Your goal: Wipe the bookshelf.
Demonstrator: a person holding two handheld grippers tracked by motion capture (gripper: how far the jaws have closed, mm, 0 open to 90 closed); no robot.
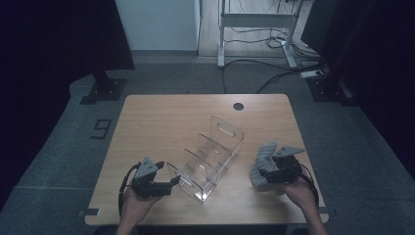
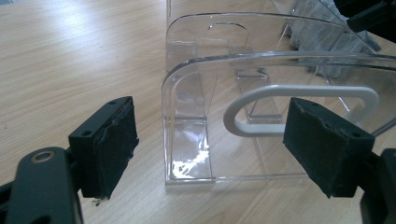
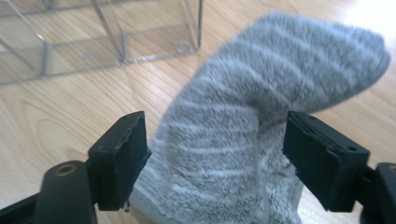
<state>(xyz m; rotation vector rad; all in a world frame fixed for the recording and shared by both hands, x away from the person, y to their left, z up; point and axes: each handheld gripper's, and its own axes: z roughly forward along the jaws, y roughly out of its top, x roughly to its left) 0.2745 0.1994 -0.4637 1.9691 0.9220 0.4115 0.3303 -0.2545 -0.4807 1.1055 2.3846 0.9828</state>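
1. The work in hand looks like stowing a grey striped sock (image 3: 261,154) in the clear acrylic divided organizer (image 1: 211,157). Judged from how things lie, that is not yet done: the sock is outside the organizer, on the tabletop (image 1: 161,117) off its right side, and the compartments that can be seen hold nothing.

2. The right gripper (image 1: 272,172) is at the sock. In the right gripper view its jaws stand apart with the bunched sock between them. The left pad looks to be just beside the fabric and the right one close to it, but no real squeeze shows, so I judge the sock loose, not clamped.

3. The left gripper (image 1: 172,183) sits at the near end of the organizer, jaws apart. In the left gripper view the end wall with its handle slot (image 2: 299,109) lies between the pads, untouched by them.

4. Still left, by my reading: grip the sock, carry it over the walls, and drop it into a compartment while the organizer is steadied.

5. The sock's long axis runs from near the person away and slightly leftward in the high view, with the far end humped up off the tabletop. Which end is the toe I cannot tell.

6. The organizer's long axis runs diagonally, its near end at the left gripper and its tall far end up and to the right.
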